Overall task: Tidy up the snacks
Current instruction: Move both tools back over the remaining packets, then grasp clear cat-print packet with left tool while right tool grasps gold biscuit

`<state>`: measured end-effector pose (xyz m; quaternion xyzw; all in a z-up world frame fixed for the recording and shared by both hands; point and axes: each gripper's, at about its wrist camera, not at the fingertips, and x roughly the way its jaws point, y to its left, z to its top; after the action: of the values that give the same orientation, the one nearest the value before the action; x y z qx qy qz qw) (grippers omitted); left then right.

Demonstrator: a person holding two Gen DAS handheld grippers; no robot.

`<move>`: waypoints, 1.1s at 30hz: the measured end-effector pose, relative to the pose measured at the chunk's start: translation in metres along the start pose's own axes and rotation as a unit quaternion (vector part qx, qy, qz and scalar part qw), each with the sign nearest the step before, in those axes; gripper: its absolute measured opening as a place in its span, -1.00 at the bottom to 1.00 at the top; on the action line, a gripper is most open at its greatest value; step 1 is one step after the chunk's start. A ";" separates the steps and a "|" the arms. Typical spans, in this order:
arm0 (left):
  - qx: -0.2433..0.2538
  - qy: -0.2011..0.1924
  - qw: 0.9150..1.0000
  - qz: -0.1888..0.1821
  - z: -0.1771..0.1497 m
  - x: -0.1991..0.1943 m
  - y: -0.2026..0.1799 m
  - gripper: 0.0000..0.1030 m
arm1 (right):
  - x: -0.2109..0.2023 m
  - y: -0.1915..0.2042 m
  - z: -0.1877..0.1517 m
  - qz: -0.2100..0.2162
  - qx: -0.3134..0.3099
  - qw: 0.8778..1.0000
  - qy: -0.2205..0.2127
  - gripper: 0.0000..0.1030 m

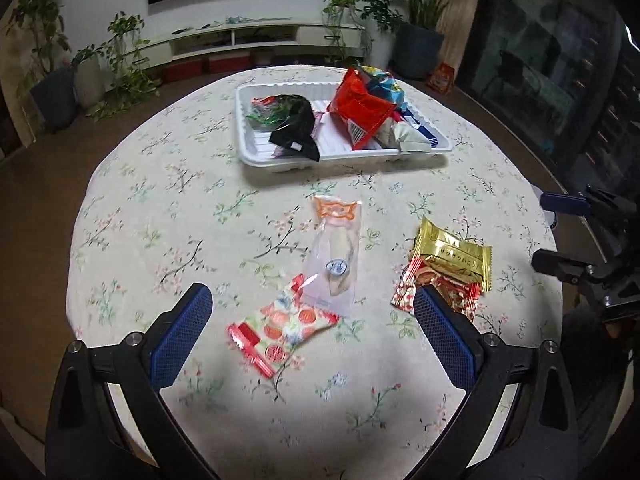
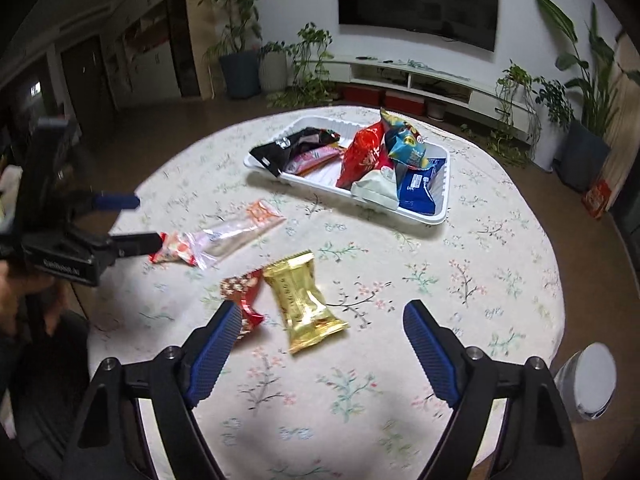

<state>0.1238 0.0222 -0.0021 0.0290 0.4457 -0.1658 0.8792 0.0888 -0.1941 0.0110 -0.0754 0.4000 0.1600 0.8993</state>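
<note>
A white tray (image 1: pixel 256 152) at the far side of the round table holds several snack bags, among them a red bag (image 1: pixel 360 108) and a black bag (image 1: pixel 294 124). It also shows in the right wrist view (image 2: pixel 444 184). Loose on the cloth lie a clear packet with an orange top (image 1: pixel 334 252), a red-and-white patterned packet (image 1: pixel 282 330), a gold packet (image 1: pixel 454 258) and a small red packet (image 1: pixel 408 290). My left gripper (image 1: pixel 312 300) is open, above the patterned packet. My right gripper (image 2: pixel 320 316) is open, over the gold packet (image 2: pixel 304 300).
The table wears a floral cloth (image 1: pixel 180 200). A white round object (image 2: pixel 588 380) stands off the table's right edge. Potted plants (image 2: pixel 240 32), a low white shelf unit (image 2: pixel 420 76) and a wall TV (image 2: pixel 418 0) stand beyond the table.
</note>
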 end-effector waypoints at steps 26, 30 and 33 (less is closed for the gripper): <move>0.118 0.123 0.985 -0.005 0.041 0.105 -0.014 0.19 | 0.097 0.010 0.007 0.039 -0.105 0.987 0.112 0.35; 0.117 0.125 0.985 -0.002 0.040 0.105 -0.014 0.19 | 0.098 0.010 0.008 0.046 -0.107 0.987 0.109 0.35; 0.124 0.126 0.984 -0.007 0.040 0.104 -0.018 -0.02 | 0.100 0.012 0.009 0.051 -0.112 0.986 0.110 0.33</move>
<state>0.2057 -0.0303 -0.0591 0.1558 0.5288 -0.2207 0.8046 0.1537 -0.1578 -0.0574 -0.1719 0.4790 0.2398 0.8267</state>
